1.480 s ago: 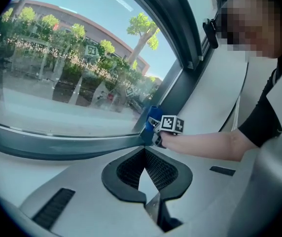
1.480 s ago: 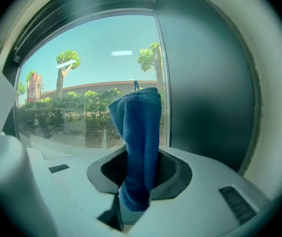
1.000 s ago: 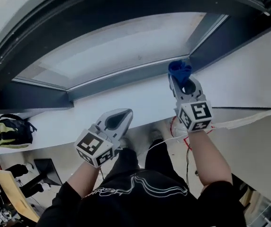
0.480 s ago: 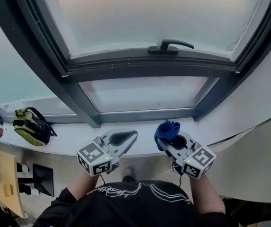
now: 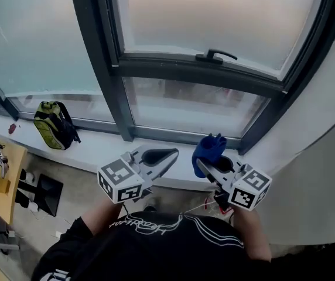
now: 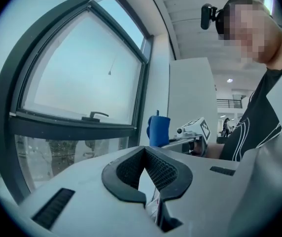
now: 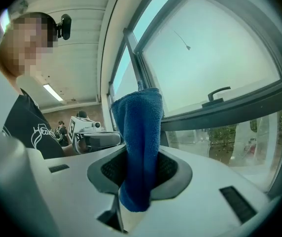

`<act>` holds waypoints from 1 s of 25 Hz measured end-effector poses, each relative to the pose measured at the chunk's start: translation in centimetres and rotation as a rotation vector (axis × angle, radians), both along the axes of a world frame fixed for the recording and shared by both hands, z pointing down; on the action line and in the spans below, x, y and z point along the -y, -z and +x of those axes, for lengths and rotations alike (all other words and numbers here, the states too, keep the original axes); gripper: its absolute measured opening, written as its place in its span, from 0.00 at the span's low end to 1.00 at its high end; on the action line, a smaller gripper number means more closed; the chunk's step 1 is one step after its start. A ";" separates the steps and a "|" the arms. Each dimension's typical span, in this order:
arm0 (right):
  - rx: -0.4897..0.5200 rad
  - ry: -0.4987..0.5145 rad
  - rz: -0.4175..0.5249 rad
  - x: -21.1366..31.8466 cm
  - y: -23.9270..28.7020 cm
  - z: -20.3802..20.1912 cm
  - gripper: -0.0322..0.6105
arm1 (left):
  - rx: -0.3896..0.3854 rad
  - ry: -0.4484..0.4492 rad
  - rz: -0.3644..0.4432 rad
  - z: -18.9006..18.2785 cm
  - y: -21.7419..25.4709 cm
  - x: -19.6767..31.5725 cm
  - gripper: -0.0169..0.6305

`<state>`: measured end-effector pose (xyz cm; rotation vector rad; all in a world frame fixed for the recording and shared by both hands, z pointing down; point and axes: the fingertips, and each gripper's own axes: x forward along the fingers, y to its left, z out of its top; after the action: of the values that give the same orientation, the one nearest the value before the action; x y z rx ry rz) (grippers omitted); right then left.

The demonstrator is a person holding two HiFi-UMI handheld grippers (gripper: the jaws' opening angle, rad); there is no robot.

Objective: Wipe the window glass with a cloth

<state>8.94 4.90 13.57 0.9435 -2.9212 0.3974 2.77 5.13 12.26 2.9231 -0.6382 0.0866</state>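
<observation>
A folded blue cloth (image 5: 209, 148) (image 7: 139, 147) (image 6: 158, 131) stands up out of my right gripper (image 5: 209, 164) (image 7: 140, 181), whose jaws are shut on it. The gripper sits low in front of the windowsill, short of the lower window glass (image 5: 194, 107) (image 7: 225, 137). My left gripper (image 5: 163, 158) (image 6: 146, 181) is beside it on the left, its jaws shut with nothing between them. Above is a large frosted pane (image 5: 220, 22) with a dark handle (image 5: 216, 55) (image 6: 94, 116) (image 7: 218, 94) on its frame.
A dark window frame post (image 5: 100, 57) splits the left pane (image 5: 33, 45) from the right ones. A green and black backpack (image 5: 53, 124) lies on the white sill (image 5: 97, 151) at the left. A wooden table (image 5: 0, 183) stands at the lower left. A white wall (image 5: 325, 174) rises on the right.
The view has swung from the sill to the upper panes and handle. Both grippers hold their places side by side; the cloth has stayed in the right one.
</observation>
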 end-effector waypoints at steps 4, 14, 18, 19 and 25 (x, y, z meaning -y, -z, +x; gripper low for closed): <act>0.002 -0.033 0.034 -2.2 0.8 0.5 0.19 | 0.013 0.016 0.033 0.0 1.0 -2.8 0.03; 0.022 -0.040 0.041 -5.5 0.8 0.0 0.19 | 0.000 0.040 0.038 -0.7 1.6 -5.9 0.03; 0.022 -0.050 0.036 -5.6 0.7 0.1 0.19 | -0.016 0.037 0.040 -0.7 1.9 -5.8 0.03; 0.023 -0.052 0.033 -5.6 0.7 0.1 0.19 | -0.017 0.033 0.042 -0.6 2.0 -5.9 0.03; 0.030 -0.061 0.029 -5.8 0.7 0.3 0.19 | -0.009 0.027 0.039 -0.3 1.8 -6.1 0.03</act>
<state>9.23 10.70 12.84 1.0416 -2.9390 0.3765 2.48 11.27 10.49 2.9500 -0.6849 0.0585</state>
